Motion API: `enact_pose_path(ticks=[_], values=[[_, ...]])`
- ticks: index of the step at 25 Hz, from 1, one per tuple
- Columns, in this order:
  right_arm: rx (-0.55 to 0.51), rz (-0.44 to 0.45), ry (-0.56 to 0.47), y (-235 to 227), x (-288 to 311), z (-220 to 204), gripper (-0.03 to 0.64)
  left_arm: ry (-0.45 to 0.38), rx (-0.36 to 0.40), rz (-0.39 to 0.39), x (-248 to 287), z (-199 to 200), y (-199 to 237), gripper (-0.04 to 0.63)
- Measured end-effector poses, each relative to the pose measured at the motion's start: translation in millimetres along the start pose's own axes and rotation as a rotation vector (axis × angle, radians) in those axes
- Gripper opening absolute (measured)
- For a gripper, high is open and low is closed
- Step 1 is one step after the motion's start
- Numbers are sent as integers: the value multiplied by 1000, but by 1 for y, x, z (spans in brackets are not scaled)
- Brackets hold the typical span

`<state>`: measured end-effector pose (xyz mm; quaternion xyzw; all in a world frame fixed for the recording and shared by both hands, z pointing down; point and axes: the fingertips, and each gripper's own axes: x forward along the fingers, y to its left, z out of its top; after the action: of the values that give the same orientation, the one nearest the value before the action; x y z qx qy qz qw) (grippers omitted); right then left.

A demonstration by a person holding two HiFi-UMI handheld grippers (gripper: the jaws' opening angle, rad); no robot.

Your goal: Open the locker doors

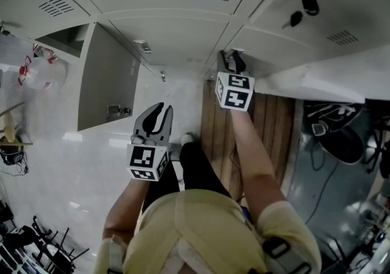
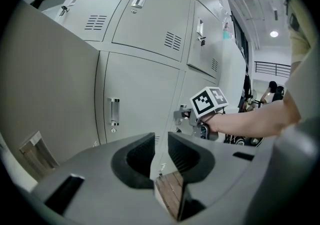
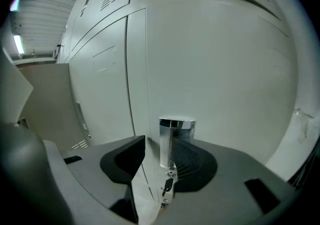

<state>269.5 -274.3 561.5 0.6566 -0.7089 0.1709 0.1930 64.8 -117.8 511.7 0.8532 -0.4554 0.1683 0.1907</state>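
Note:
In the head view I look down a bank of grey lockers (image 1: 183, 29). My right gripper (image 1: 231, 55) reaches the left edge of a lower door (image 1: 317, 75) that stands out from the row. In the right gripper view its chrome handle (image 3: 167, 131) stands between the jaws of the right gripper (image 3: 165, 141), close to the right pad and apart from the left one, with a key (image 3: 167, 185) below it. My left gripper (image 1: 161, 107) hangs lower and to the left, its jaws slightly apart around nothing (image 2: 160, 139). Another locker door (image 1: 106, 84) at the left stands wide open.
A wooden floor panel (image 1: 256, 126) lies under my right arm. Cables and black gear (image 1: 338, 139) crowd the floor at the right. A plastic bag (image 1: 39, 72) sits at the far left and chairs (image 1: 42, 245) at the bottom left. Keys (image 1: 295, 19) hang in upper doors.

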Motion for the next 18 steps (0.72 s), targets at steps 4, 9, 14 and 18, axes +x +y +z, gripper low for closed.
enact_pose_path(ticks=[4, 9, 14, 18], values=[[15, 14, 14, 4, -3, 0, 146, -2, 3, -5, -2, 1, 0, 81], [22, 7, 28, 5, -21, -12, 146, -5, 9, -23, -4, 3, -4, 81], [41, -11, 29, 7, -45, -26, 146, -8, 26, -60, -1, 7, -12, 81], [52, -18, 35, 5, -62, -36, 146, -10, 46, -95, 1, 9, -23, 81]])
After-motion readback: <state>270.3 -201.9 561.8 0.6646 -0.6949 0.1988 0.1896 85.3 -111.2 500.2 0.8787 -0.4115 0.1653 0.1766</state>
